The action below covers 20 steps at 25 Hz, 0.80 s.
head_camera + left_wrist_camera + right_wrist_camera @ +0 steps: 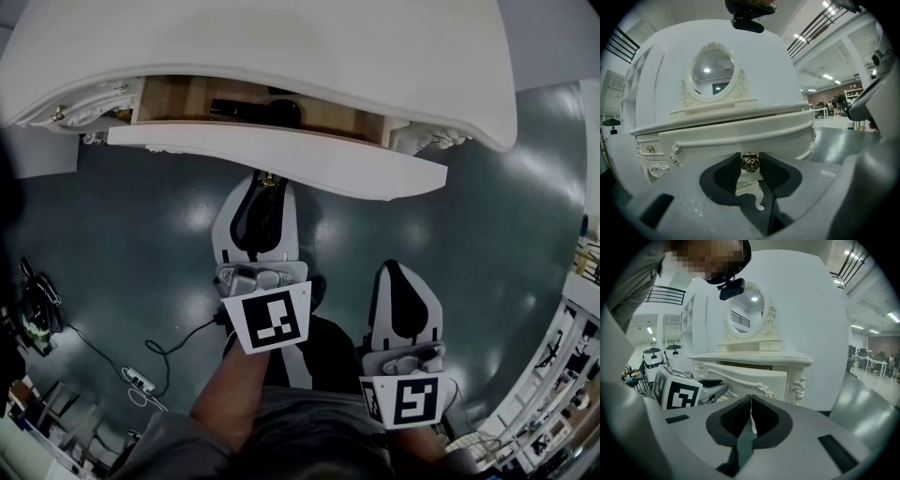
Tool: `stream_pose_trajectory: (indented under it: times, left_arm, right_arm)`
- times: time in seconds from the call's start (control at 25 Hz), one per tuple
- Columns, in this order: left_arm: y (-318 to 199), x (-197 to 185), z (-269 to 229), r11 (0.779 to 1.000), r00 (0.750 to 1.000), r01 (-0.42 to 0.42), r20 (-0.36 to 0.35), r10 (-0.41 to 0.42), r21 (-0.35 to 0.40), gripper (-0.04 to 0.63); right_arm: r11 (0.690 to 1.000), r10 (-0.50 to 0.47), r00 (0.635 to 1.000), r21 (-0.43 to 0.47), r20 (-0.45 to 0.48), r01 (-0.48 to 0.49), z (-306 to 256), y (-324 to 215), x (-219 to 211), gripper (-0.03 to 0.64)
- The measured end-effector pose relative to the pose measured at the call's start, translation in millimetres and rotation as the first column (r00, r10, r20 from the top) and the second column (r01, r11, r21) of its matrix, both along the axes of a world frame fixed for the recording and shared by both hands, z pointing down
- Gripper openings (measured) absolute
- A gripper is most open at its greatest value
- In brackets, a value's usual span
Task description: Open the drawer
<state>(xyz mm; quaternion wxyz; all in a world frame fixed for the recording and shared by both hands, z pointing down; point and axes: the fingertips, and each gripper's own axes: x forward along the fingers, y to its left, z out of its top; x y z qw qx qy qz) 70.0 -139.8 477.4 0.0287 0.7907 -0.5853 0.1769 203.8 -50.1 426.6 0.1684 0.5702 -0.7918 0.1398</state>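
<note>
Drawer of cream-white carved wood (281, 155) stands partly out from under the top of the white dressing table (309, 47), its wooden inside showing a black object (258, 110). The left tongs (265, 187) clamp the drawer's small gold rose-shaped knob (750, 162), the one purchase for a straight pull. The right tongs (401, 274) are pressed together on nothing and held back, likely to keep clear of the drawer's path.
</note>
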Motion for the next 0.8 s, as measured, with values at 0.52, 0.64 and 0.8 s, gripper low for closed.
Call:
stream_pose_trajectory:
  times: [0.52,0.64,0.8]
  left_arm:
    - [21,-4,0,1.000,1.000,0.012,0.001,-0.012,-0.002,0.130]
    - [15,-3,1,1.000,1.000,0.015,-0.010,-0.015,0.008,0.130]
    - [26,-5,2,1.000,1.000,0.022,-0.008,-0.021,0.012,0.130]
  right_arm:
    - [0.999,-0.011,1.000,0.032,0.010,0.011,-8,11,1,0.014]
    - [0.999,-0.018,1.000,0.047,0.017,0.018,-10,7,3,0.014]
    - [0.997,-0.035,0.999,0.074,0.031,0.033,-17,27,4,0.014]
